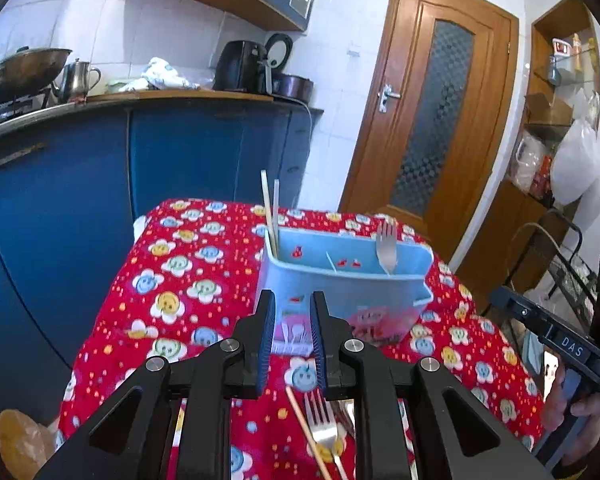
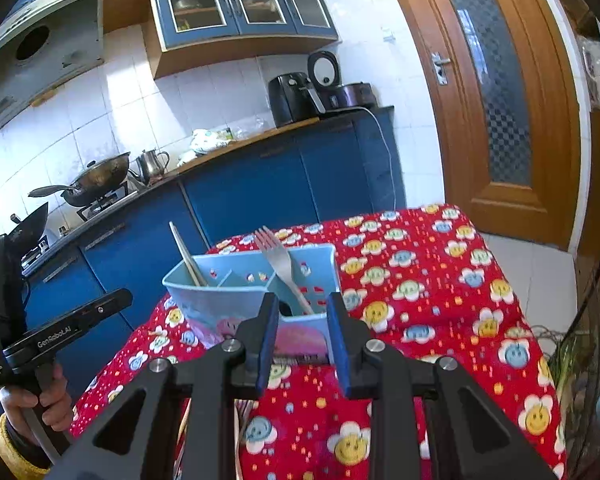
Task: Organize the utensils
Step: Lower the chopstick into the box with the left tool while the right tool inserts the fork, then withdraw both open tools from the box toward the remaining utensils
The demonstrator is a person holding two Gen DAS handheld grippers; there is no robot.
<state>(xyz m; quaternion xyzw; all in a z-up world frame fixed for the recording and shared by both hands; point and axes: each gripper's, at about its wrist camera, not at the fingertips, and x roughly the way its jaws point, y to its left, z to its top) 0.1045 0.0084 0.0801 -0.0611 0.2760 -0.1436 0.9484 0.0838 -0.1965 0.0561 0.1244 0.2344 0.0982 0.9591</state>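
A light blue utensil holder (image 1: 340, 284) with compartments stands on the red flowered tablecloth (image 1: 172, 280). Two chopsticks (image 1: 270, 216) stand in its left compartment and a metal fork (image 1: 386, 246) stands in its right one. My left gripper (image 1: 292, 308) is open and empty, just in front of the holder. Under it on the cloth lie a fork (image 1: 320, 424) and a chopstick (image 1: 308, 428). In the right wrist view the holder (image 2: 236, 300), the fork (image 2: 280, 264) and the chopsticks (image 2: 186, 256) show again. My right gripper (image 2: 302, 312) is open and empty at the holder's near wall.
Blue kitchen cabinets (image 1: 180, 152) with a counter, a wok (image 1: 24, 70) and a kettle stand behind the table. A wooden door (image 1: 432, 120) is at the back right. The other hand-held gripper (image 1: 556, 340) is at the table's right edge. Chopstick ends (image 2: 240, 412) lie under my right gripper.
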